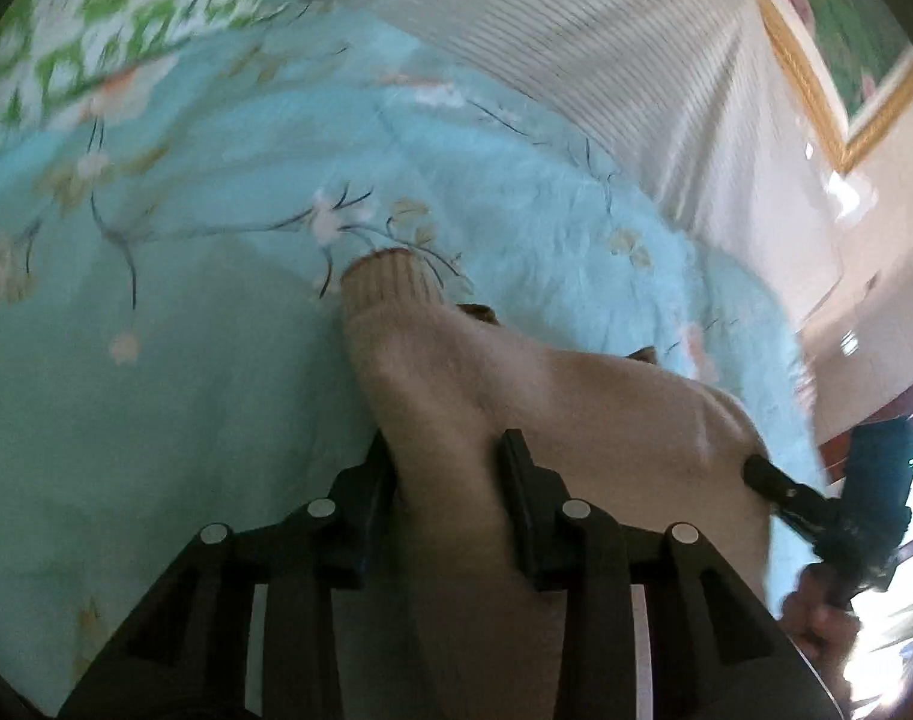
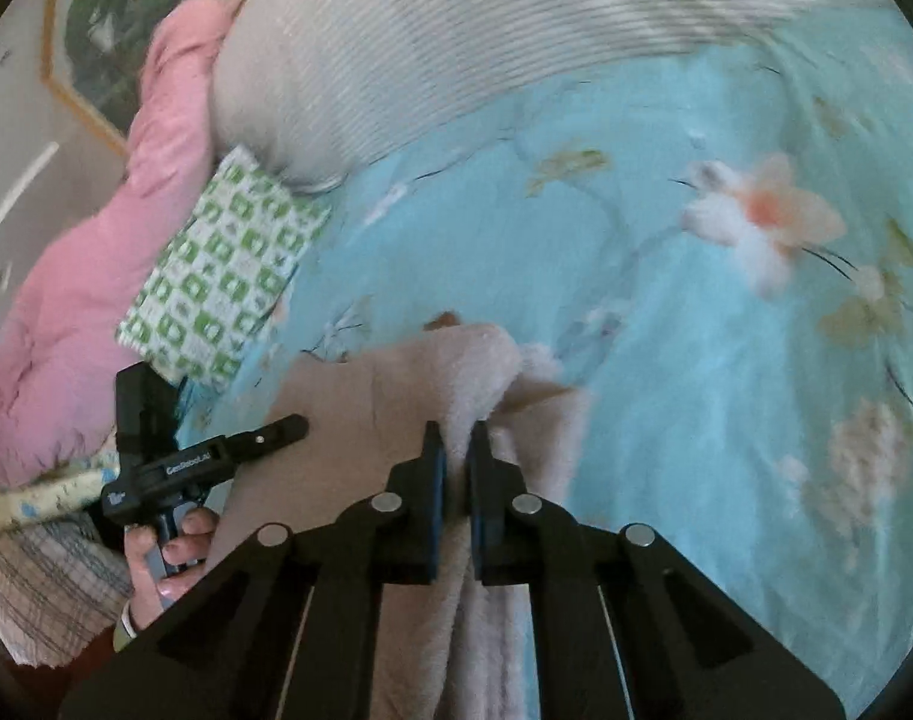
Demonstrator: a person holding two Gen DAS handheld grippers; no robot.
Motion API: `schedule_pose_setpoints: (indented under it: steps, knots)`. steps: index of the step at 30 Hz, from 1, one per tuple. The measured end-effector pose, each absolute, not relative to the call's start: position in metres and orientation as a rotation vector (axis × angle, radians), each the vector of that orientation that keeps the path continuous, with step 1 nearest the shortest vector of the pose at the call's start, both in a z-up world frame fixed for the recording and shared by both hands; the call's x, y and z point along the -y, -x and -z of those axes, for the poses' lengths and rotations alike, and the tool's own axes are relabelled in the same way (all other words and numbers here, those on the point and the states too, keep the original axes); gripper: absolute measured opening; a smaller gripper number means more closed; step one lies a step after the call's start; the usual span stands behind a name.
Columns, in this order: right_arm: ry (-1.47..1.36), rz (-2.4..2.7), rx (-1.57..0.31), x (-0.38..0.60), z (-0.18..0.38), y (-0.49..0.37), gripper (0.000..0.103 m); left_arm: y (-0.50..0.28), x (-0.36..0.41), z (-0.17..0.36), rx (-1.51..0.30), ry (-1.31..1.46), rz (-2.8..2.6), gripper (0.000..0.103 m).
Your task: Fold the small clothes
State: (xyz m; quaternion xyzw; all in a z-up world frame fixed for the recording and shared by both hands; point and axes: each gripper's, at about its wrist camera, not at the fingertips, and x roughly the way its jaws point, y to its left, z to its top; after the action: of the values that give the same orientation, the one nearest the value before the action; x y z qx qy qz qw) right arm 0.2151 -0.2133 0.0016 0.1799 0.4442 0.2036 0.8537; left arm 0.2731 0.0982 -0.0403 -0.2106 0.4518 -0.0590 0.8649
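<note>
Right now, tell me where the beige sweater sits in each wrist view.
Left wrist: beige sweater at lower centre, running between the left gripper fingers.
Right wrist: beige sweater at lower centre, pinched by the right gripper.
Shared landmark: green-patterned pillow.

From my left wrist feed the bedspread and framed picture are smeared by motion blur, and the picture is cut by the edge. The sweater runs under the camera, hem hidden. I can't see the right gripper fingertips, buried in knit.
</note>
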Motion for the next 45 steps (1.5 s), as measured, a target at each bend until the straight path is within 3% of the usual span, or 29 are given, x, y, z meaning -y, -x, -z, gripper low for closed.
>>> schedule_pose_setpoints:
  steps: [5, 9, 12, 16, 22, 27, 36, 37, 39, 40, 41, 42, 45]
  knots:
    - [-0.400, -0.392, -1.007, 0.214, 0.032, -0.216, 0.008, -0.274, -0.089, 0.046, -0.979, 0.333, 0.076, 0.043]
    - [-0.419, -0.389, -0.993, 0.215, 0.017, -0.209, 0.016, -0.251, -0.097, 0.025, -0.959, 0.326, 0.054, 0.045]
    - [-0.365, -0.391, -0.966, 0.215, -0.002, -0.190, 0.019, -0.211, -0.095, 0.004, -0.915, 0.282, 0.036, 0.054]
    - [-0.335, -0.407, -0.935, 0.222, -0.020, -0.147, 0.038, -0.150, -0.092, -0.008, -0.894, 0.288, 0.073, 0.055]
    - [-0.364, -0.424, -0.952, 0.230, -0.019, -0.077, 0.039, -0.063, -0.084, 0.002, -0.915, 0.308, 0.105, 0.057]
    - [-0.387, -0.414, -0.957, 0.234, -0.011, -0.040, 0.039, -0.007, -0.074, 0.009, -0.906, 0.313, 0.126, 0.069]
    - [-0.369, -0.419, -0.966, 0.216, 0.004, -0.036, 0.039, -0.011, -0.037, 0.037, -0.902, 0.122, 0.029, 0.069]
    - [-0.364, -0.419, -0.969, 0.214, 0.006, -0.037, 0.039, -0.018, -0.035, 0.043, -0.921, 0.104, -0.002, 0.067]
    - [-0.347, -0.409, -0.984, 0.208, 0.013, -0.040, 0.039, -0.024, -0.036, 0.051, -0.931, 0.129, 0.004, 0.050]
    - [-0.335, -0.410, -0.988, 0.206, 0.015, -0.041, 0.029, -0.025, -0.038, 0.052, -0.933, 0.154, 0.019, 0.034]
    - [-0.321, -0.411, -0.991, 0.205, 0.015, -0.041, 0.008, -0.025, -0.037, 0.050, -0.933, 0.175, 0.034, 0.019]
    - [-0.314, -0.408, -0.995, 0.205, 0.014, -0.042, 0.008, -0.024, -0.034, 0.047, -0.930, 0.179, 0.045, 0.013]
    - [-0.343, -0.422, -0.934, 0.219, -0.003, -0.036, 0.007, -0.015, -0.018, 0.038, -0.895, 0.100, 0.023, 0.010]
